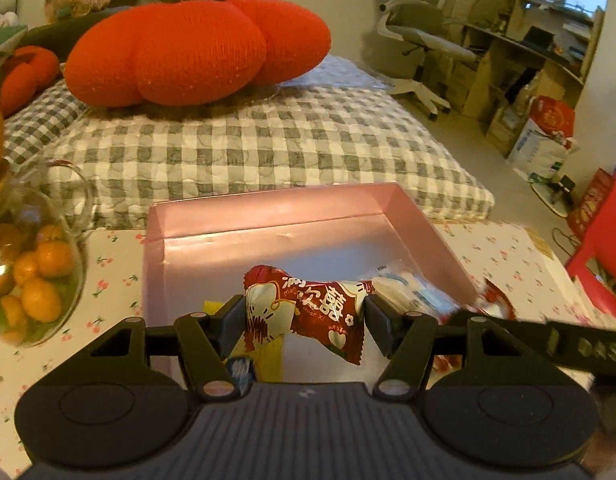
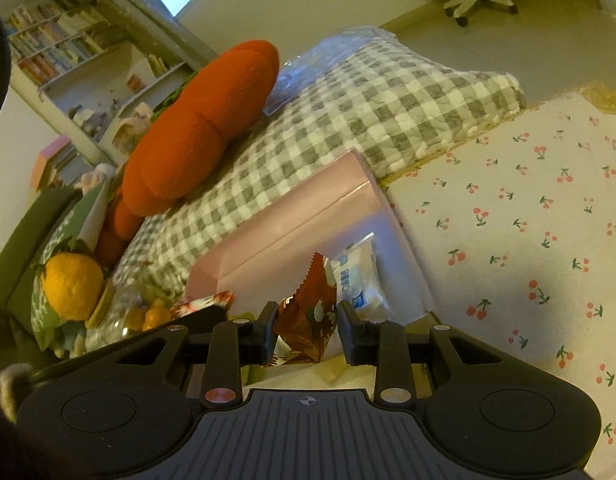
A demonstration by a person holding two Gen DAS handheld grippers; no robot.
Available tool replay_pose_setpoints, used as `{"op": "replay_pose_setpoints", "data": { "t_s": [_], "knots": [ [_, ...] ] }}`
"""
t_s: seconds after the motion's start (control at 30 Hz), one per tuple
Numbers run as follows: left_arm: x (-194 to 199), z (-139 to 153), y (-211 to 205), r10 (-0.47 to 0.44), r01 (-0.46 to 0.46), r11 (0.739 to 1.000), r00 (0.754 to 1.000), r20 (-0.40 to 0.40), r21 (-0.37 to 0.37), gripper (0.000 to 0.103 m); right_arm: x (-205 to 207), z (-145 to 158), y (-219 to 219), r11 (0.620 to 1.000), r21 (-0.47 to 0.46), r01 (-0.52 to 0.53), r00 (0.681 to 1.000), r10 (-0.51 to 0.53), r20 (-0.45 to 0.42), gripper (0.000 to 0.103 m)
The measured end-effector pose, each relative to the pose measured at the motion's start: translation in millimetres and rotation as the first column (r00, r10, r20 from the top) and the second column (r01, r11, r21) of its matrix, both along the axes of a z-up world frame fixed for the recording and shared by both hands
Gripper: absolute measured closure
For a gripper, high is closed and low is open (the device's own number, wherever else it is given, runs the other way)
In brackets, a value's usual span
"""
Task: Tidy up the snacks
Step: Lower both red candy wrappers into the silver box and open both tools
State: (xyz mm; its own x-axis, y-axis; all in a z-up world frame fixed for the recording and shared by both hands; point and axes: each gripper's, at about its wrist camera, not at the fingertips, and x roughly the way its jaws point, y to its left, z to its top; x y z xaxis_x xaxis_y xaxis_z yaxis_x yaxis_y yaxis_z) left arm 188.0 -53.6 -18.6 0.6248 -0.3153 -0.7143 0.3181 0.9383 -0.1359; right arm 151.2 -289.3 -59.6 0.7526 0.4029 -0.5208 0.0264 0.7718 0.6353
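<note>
Snacks are going into the pink box (image 1: 268, 216) on the cherry-print cloth (image 1: 116, 280), and you have one in each gripper. Your left gripper (image 1: 304, 312) has its fingers pinching a red candy packet (image 1: 308, 312) from both ends — it hangs over the near part of the box. Your right gripper (image 2: 308, 328) pinches a brown packet (image 2: 308, 316) with a zigzag edge, also over the box, near its right wall. A white packet (image 2: 360, 276) already lies on the box floor by that wall. Something yellow (image 1: 268, 356) sits low under your left gripper; I cannot tell what it is.

It looks like you are at the putting-down step. To do it well, go low first. Bring the red candy packet down close to the box floor, in the bare pink part to the left, then let your fingers spread slowly. Do the same with the brown one — set it beside the white packet, not on top. Keep your two grippers apart so they do not bump; they are close together right now. Mind the glass jar (image 1: 32, 264) of little oranges just left of the box.
</note>
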Motion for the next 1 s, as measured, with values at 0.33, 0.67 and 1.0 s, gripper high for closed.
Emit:
{"op": "replay_pose_setpoints", "data": {
  "t_s": [0.33,0.67,1.0],
  "knots": [
    [27.9,-20.7,-15.0,0.027,-0.026,1.000,1.000,-0.014,0.014,0.042,4.1,-4.5,-7.8,1.000,-0.003,0.020,1.000,-0.020,-0.022,0.069],
    [30.0,-25.3,-15.8,0.042,-0.042,0.999,0.999,-0.011,0.009,0.034,2.9,-1.3,-9.2,0.999,-0.001,0.034,0.999,-0.034,-0.016,0.047],
    [21.9,-8.9,-11.8,0.051,-0.051,0.998,0.999,0.005,0.022,0.029,-4.6,7.5,-12.5,0.999,-0.010,0.037,0.999,-0.037,-0.009,0.045]
  ]
}}
